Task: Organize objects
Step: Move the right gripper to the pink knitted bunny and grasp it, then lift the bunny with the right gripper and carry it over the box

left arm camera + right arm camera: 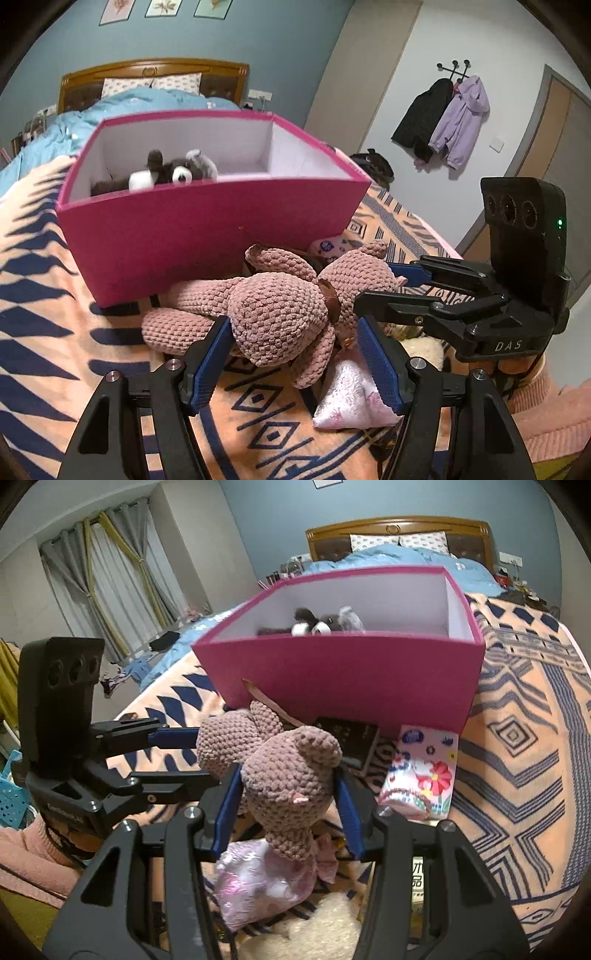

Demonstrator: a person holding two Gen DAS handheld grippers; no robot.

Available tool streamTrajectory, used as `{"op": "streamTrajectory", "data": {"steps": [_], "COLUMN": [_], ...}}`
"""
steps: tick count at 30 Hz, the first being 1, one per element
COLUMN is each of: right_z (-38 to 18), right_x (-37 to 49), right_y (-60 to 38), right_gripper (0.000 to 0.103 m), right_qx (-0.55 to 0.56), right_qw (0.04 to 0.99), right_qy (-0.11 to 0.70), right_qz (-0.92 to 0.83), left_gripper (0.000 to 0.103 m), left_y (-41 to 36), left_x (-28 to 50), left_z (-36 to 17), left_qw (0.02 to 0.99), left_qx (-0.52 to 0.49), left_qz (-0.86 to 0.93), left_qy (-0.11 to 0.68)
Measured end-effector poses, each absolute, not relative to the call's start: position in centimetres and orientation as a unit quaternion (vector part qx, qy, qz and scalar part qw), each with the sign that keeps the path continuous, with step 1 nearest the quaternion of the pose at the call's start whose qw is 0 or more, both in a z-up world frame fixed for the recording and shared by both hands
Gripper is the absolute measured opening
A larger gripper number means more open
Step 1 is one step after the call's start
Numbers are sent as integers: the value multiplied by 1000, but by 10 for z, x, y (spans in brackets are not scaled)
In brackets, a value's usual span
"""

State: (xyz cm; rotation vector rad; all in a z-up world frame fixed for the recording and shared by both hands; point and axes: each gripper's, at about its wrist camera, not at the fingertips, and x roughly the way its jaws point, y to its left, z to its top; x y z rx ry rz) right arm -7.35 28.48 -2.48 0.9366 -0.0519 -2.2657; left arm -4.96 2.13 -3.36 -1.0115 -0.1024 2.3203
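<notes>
Against the near wall of the pink box (207, 236), on the patterned blanket (48, 295), lies the crocheted bear (273, 314), and both grippers are on it. Taking things from left to right in the left wrist view: the box stands open to the left and beyond, with a grey plush toy (177, 171) already lying inside it. Just in front of the box's near wall is the bear, its long axis running roughly parallel to that wall — limbs toward the left, head toward the right. The left gripper (295, 363) has its blue pads closed on the bear's rounded body, squeezing the soft knit at a middling width. To the right of that, the right gripper (290, 805) comes in from the side and, as its own camera shows, clamps the bear's head at a narrower width. Under the bear, still on the blanket, sit a pale pink pouch (351, 398) and a cream fluffy toy (314, 930); right of the bear, near the box's corner, lies a flowered tissue pack (421, 775), with a dark flat case (351, 738) touching the box's base.

The move ahead turns on one thing — the box opening lies above and just beyond the bear. Lifting it over the near rim should suffice, I judge, with both hands about equally close.
</notes>
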Motion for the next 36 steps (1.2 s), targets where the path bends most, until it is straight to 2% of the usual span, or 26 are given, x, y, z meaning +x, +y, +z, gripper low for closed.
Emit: {"op": "streamTrajectory", "data": {"steps": [19, 26, 36], "right_z": [54, 75, 78], "right_x": [-91, -132, -202], "right_y": [273, 259, 249], "right_gripper": [52, 52, 52], "right_qx": [267, 250, 283], "right_qw": [378, 386, 389], "right_qy": [11, 15, -4], "right_qz": [-886, -888, -877], "left_gripper": [70, 70, 70], "left_y": [8, -1, -2], "left_x": [-66, -94, -148], "left_z": [46, 66, 76], "left_qw": [280, 259, 231], "left_qx": [-318, -304, -303], "left_qz": [905, 916, 924], "left_qy": [-26, -38, -24]}}
